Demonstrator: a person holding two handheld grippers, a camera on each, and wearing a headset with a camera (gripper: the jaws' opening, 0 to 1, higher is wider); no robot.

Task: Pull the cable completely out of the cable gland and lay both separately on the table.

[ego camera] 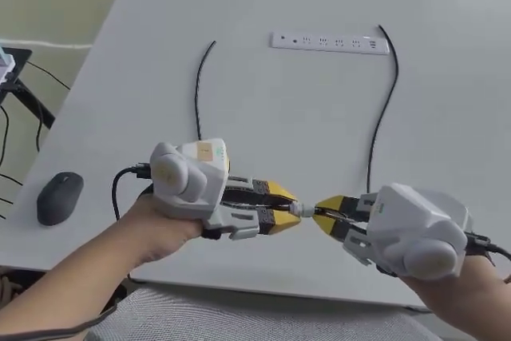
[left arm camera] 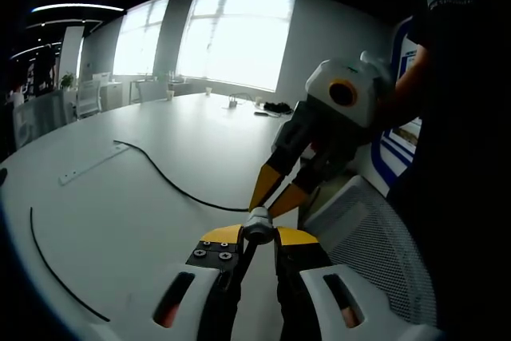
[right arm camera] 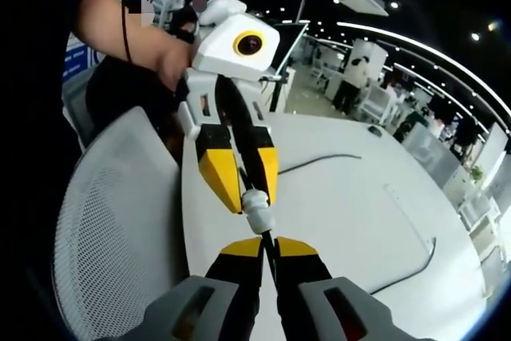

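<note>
The left gripper [ego camera: 294, 207] and the right gripper [ego camera: 318, 212] meet tip to tip above the near edge of the white table [ego camera: 263, 117], at about 6 o'clock in the head view. The left comes in from 9 o'clock and the right from 3 o'clock. The small pale cable gland [ego camera: 305, 208] sits between their yellow-tipped jaws, lifted clear of the tabletop. In the left gripper view the gripper's own jaws are pinched on the gland, which shows at their tips. The right gripper's jaws reach it from 1 o'clock, their tips just beside it. In the right gripper view that gripper's jaws are pressed together on a thin dark cable [right arm camera: 269, 243] that leaves the gland's near end. The left gripper hangs down from 12 o'clock with the gland at its tips. How much of the cable is inside the gland cannot be told. On the table, a white power strip [ego camera: 330, 41] lies at 12 o'clock in the head view. Its black cord [ego camera: 385, 109] runs toward 5 o'clock and passes behind the right gripper. A black lead [ego camera: 197, 93] runs from 11 o'clock down behind the left gripper. A dark mouse [ego camera: 60, 197] rests at 9 o'clock, and a mesh chair [ego camera: 239, 317] shows below the table edge.
</note>
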